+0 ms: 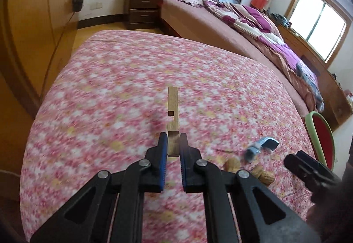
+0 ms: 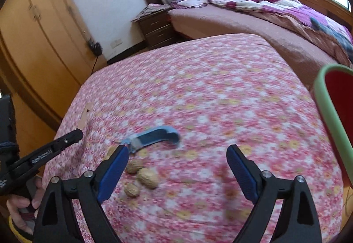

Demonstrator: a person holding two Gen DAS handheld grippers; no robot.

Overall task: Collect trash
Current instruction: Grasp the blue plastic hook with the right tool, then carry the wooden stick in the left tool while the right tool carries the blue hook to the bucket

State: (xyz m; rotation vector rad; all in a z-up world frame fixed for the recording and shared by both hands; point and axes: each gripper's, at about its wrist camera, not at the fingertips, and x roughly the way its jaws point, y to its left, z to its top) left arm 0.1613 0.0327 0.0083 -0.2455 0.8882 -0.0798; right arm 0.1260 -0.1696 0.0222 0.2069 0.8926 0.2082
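Observation:
My left gripper is shut on a notched wooden strip that sticks out forward above the pink floral cover. From the right wrist view the left gripper shows at the left edge with the wooden strip in its tip. My right gripper stands open above the cover with nothing between its pads. A blue plastic piece lies just beyond its left finger, and three walnuts lie beside that finger. The blue piece and walnuts also show at the right in the left wrist view.
A red bin with a green rim stands at the right edge of the cover. Beyond are a large bed with purple bedding, a dark nightstand and wooden wardrobes at the left.

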